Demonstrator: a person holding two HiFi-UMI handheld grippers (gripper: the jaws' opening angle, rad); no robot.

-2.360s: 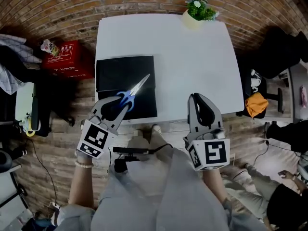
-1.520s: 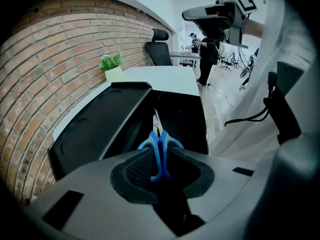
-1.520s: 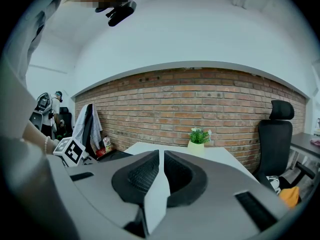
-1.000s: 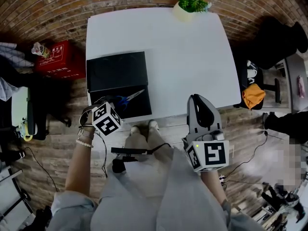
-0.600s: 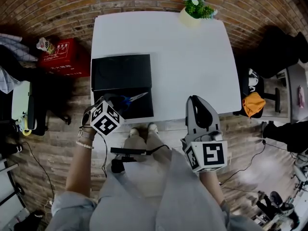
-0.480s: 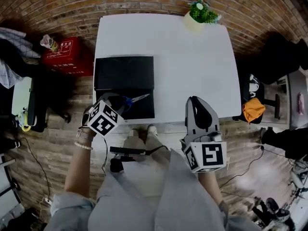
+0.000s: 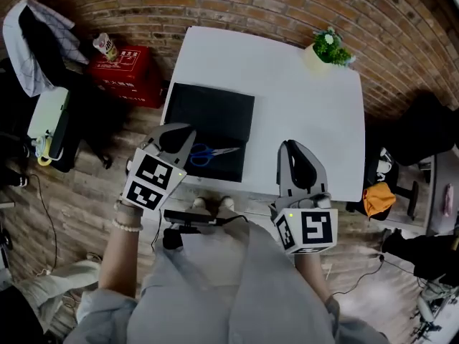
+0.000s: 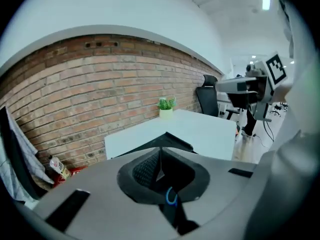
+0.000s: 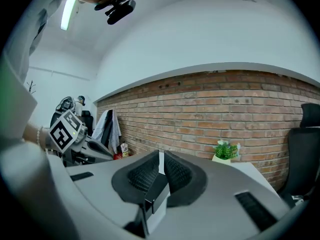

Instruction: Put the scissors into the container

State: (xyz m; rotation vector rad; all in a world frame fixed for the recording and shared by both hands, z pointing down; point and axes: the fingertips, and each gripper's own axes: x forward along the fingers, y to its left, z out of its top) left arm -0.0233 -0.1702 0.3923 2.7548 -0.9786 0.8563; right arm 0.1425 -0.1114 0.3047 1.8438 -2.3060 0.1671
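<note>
I see the scissors [image 7: 212,153] lying flat in the near half of the black container [image 7: 215,110], blue handles to the left and blades pointing right. My left gripper [image 7: 183,133] hangs over the container's near-left corner, tips angled forward and to the right, jaws pressed together. A blue handle loop shows low behind its pads, and I can't tell whether it touches them. The left forearm reaches out straight, with a bracelet [image 7: 128,225] at the wrist. My right gripper [image 7: 290,146], closed on nothing, points forward over the near edge of the white table [image 7: 301,106].
</note>
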